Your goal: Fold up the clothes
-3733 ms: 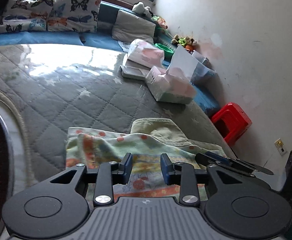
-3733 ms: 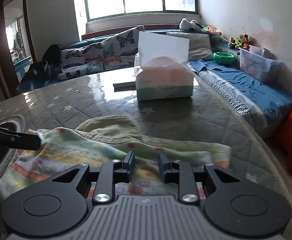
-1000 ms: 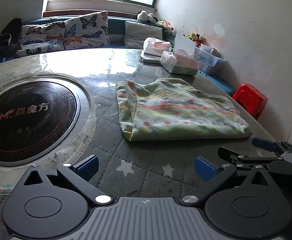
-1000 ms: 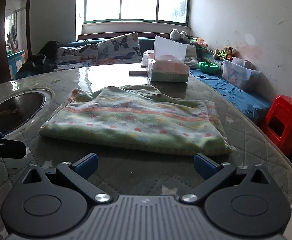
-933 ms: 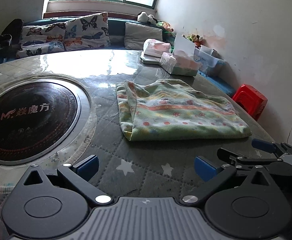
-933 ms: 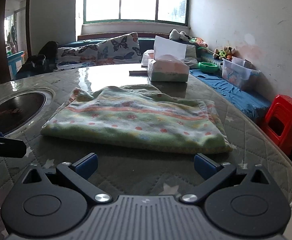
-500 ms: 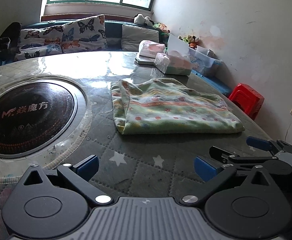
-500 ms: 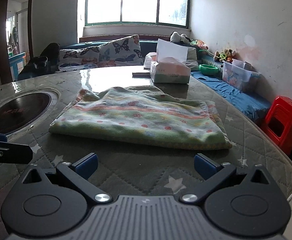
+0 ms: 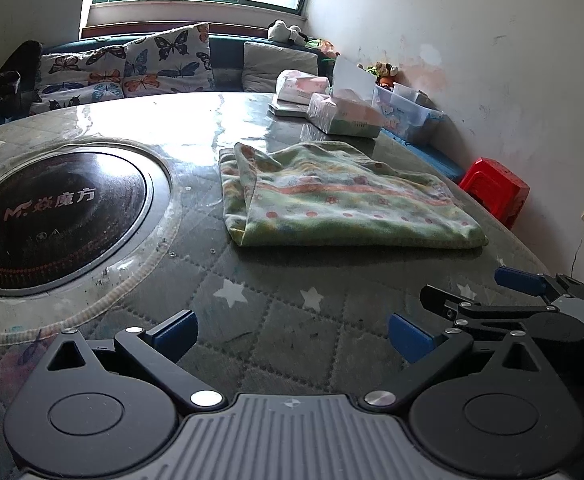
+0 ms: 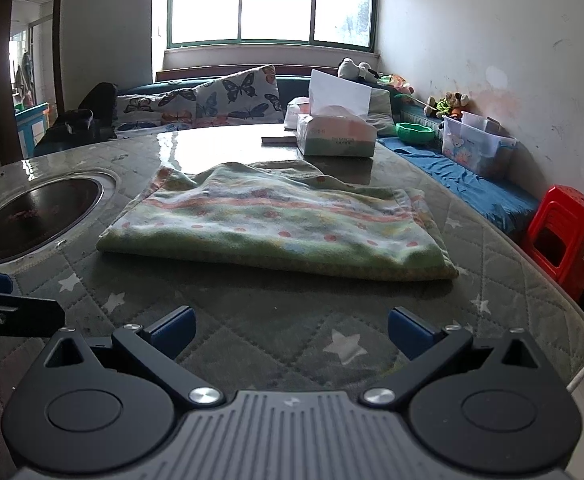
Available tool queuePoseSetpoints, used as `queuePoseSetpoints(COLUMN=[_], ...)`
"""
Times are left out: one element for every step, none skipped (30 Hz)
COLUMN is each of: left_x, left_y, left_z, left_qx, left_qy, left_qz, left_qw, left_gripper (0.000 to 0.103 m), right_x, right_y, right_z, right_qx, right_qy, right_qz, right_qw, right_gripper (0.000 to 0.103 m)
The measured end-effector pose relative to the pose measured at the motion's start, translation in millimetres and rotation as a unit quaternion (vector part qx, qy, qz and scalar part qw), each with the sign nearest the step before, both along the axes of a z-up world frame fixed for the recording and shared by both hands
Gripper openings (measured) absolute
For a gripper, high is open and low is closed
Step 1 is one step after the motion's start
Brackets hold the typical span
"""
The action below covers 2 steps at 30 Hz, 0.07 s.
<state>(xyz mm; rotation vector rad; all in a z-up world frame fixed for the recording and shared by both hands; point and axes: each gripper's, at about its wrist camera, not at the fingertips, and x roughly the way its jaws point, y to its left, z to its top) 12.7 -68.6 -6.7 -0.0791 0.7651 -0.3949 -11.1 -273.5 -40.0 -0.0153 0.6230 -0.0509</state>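
left wrist view: the left gripper [image 9: 292, 330] fills the bottom of the frame with its blue-tipped fingers [image 9: 173, 330] spread wide apart, holding nothing, above the quilted table cover [image 9: 275, 304]. the folded garment [image 9: 340, 198], green with orange dots and stripes, lies flat at centre right, well apart from the tips. the round black cooktop [image 9: 51, 216] sits at mid left. a tissue box [image 9: 346, 116] stands in the upper centre-right behind the garment, and a red stool [image 9: 496, 190] shows at the right edge. the right gripper [image 9: 472, 300] reaches in at lower right, also spread.

right wrist view: the right gripper [image 10: 292, 330] is at the bottom, jaws wide apart and empty. the folded garment [image 10: 275, 220] lies across the centre of the frame on the table cover [image 10: 292, 320], short of the tips. the tissue box [image 10: 334, 132] is behind it in the upper centre, the cooktop [image 10: 35, 212] at mid left, the red stool [image 10: 564, 236] at the right edge.
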Motion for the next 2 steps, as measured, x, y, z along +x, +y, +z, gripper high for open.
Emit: queuePoseSetpoints(left_x=[-0.7,-1.3], left_y=[-0.9,-1.9], left_z=[-0.5,-1.0], left_qx=[0.002,0.003], left_qy=[0.000,0.000], left_qz=[-0.001,-0.003], left_qw=[1.0000,1.0000], left_gripper=[0.103,0.103], right_x=[-0.2,-0.6], right_y=[-0.6,-1.0], right_z=[-0.4,-0.7], right_qx=[0.001,0.001], right_qy=[0.001,0.002], right_qz=[-0.001,-0.002], right_qw=[1.000,1.000], right_gripper=[0.103,0.103])
